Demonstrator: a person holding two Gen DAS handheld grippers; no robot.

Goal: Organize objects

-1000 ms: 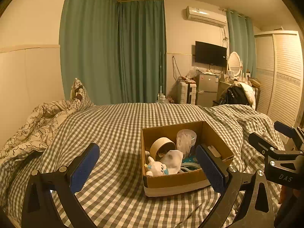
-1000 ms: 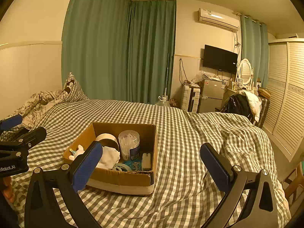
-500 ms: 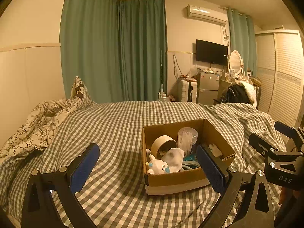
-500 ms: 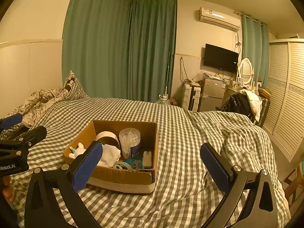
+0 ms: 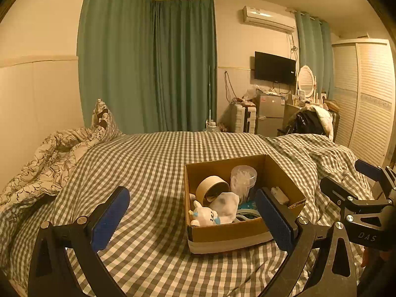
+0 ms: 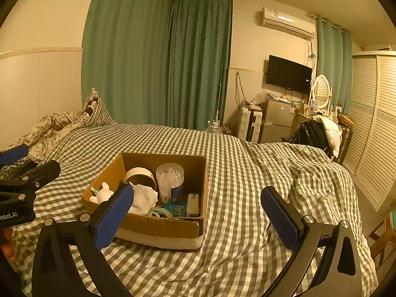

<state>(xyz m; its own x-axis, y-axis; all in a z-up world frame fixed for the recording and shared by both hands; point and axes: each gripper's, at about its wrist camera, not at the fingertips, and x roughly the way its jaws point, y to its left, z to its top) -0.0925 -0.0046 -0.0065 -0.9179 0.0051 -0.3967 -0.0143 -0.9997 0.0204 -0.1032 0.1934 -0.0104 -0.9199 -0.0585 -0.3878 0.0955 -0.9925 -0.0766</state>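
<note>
An open cardboard box [image 5: 222,235] [image 6: 158,225] sits on the checked bed cover. In it are a tape roll [image 5: 210,188] [image 6: 139,174], a clear tub of cotton swabs [image 5: 243,178] [image 6: 170,180], a small white plush toy [image 5: 204,216] [image 6: 102,194], a white cloth [image 5: 226,205] [image 6: 143,198] and a small white flat item [image 5: 279,195] [image 6: 193,203]. My left gripper [image 5: 193,220] is open and empty, short of the box. My right gripper [image 6: 198,219] is open and empty, near the box's right front corner.
The checked bed cover [image 5: 148,173] is rumpled at the right [image 6: 309,173]. A floral duvet and a pillow [image 5: 61,153] lie at the left by the wall. Beyond the bed stand a fridge [image 6: 278,121], a chair with clothes [image 6: 314,131] and a wardrobe [image 6: 371,123].
Both views have shifted slightly; the box sits a little lower and closer in frame. The grippers stay open and nothing in the box has moved.
</note>
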